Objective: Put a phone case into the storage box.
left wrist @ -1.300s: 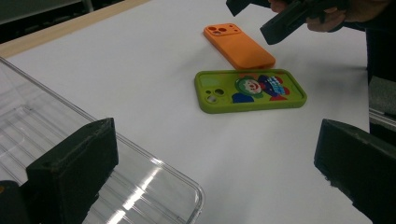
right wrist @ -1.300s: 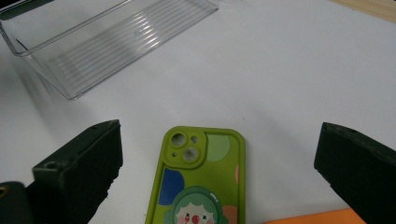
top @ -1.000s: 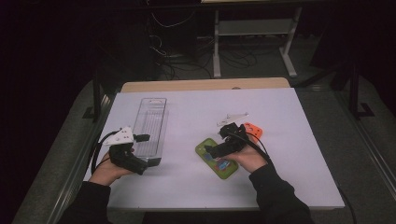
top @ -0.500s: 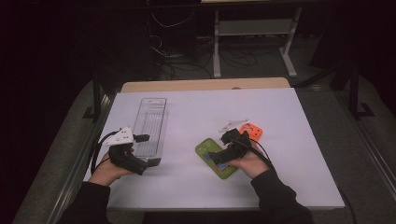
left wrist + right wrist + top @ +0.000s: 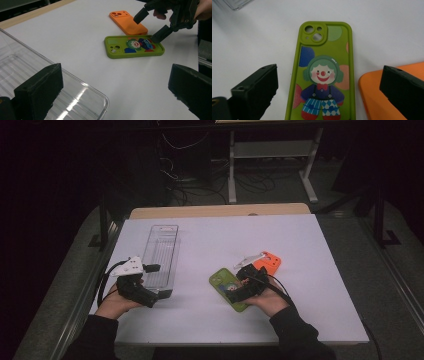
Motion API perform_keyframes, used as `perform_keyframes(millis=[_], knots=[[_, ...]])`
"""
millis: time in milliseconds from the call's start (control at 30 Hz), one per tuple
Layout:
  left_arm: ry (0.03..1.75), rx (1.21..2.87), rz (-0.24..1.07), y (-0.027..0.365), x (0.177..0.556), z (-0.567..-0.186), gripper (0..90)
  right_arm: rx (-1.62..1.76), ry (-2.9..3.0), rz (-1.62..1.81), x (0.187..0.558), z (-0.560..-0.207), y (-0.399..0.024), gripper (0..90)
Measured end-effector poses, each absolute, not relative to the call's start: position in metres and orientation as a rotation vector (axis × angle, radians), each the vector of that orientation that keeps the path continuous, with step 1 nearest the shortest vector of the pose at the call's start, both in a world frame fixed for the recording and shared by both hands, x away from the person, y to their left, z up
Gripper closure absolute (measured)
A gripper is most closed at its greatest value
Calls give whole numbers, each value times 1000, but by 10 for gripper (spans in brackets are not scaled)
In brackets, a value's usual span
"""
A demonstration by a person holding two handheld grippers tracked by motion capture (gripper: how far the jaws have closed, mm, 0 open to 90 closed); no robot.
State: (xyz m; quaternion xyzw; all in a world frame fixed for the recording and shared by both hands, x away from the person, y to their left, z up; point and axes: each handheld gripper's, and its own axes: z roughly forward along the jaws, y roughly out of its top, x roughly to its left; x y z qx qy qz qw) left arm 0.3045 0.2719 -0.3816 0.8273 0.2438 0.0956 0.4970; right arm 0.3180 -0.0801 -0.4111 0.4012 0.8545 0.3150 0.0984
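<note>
A green phone case with a clown picture (image 5: 221, 282) (image 5: 135, 46) (image 5: 324, 50) lies flat on the white table, camera cut-out away from my right hand. An orange phone case (image 5: 268, 262) (image 5: 127, 22) (image 5: 382, 100) lies just beside it, to its right in the high view. My right gripper (image 5: 239, 287) (image 5: 151, 27) (image 5: 328, 95) hangs open low over the green case's near end, one jaw on each side and nothing gripped. My left gripper (image 5: 154, 297) (image 5: 115, 90) is open by the near end of a clear plastic tray (image 5: 161, 251) (image 5: 82, 86), with nothing between its jaws.
The white table top (image 5: 300, 240) stretches bare to the back and right. A wooden strip (image 5: 220, 210) runs along its far edge. A corner of the clear tray (image 5: 237, 3) lies beyond the green case. Dark floor, cables and a metal stand lie beyond the table.
My right gripper has drawn slightly back toward the person over the green case, baring more of the orange case. The left gripper has stayed put.
</note>
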Motion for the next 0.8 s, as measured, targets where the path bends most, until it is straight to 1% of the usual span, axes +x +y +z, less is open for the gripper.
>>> perform_keyframes(millis=[300,800], knots=[[587,2006,232,271,305,-382,0,1187,2569,890,313,-420,-78,66],[586,2006,232,271,305,-382,0,1181,2609,833,312,-430,-75,105]])
